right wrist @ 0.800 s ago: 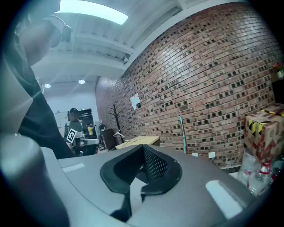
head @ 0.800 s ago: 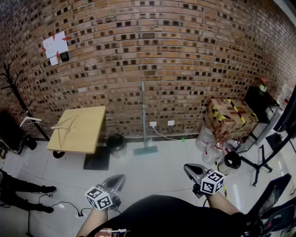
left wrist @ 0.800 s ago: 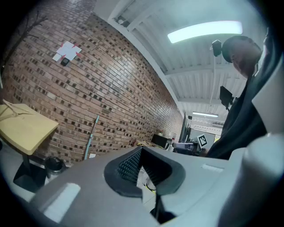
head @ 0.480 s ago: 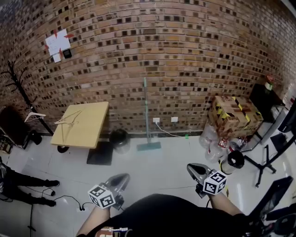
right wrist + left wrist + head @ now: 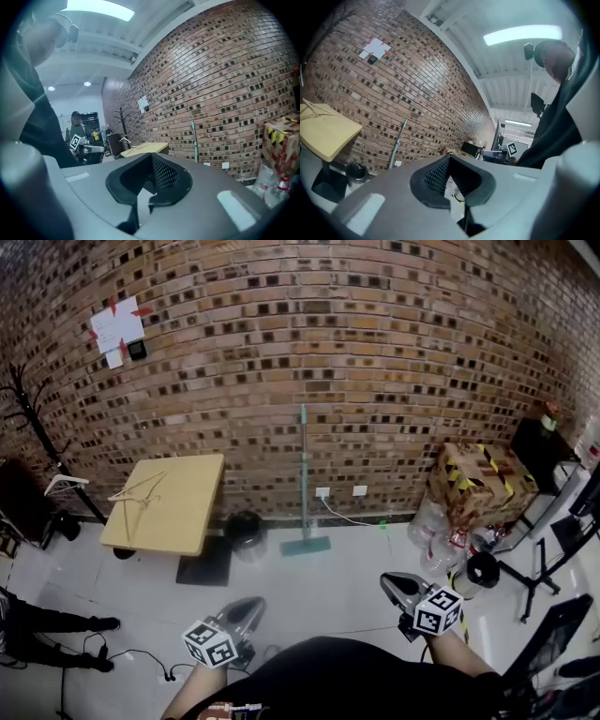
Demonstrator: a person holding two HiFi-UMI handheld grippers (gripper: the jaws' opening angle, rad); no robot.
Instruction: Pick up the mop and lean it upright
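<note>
1. The slim pale-teal mop (image 5: 304, 479), a thin straight pole on a flat rectangular head, stands against the rough red-brown brick wall (image 5: 403, 381). Its long axis is close to vertical and its head lies flat at the wall's foot. By my judgement it is already leaned upright.
2. It lies straight ahead of both grippers, well apart from them across the glossy pale tiled floor (image 5: 328, 592). The grey left gripper (image 5: 247, 606) looks slightly nearer sideways, though the wide lens makes that uncertain.
3. The left gripper's jaws are closed together on nothing. So are those of the grey right gripper (image 5: 390, 583). Both are low by the person's body.
4. The pole looks smooth and rigid, and the shiny tiles could let the head slide.
5. A round black bin (image 5: 246, 531) sits just left of the head, and a pale square wooden tabletop (image 5: 169, 507) lies beyond it.
</note>
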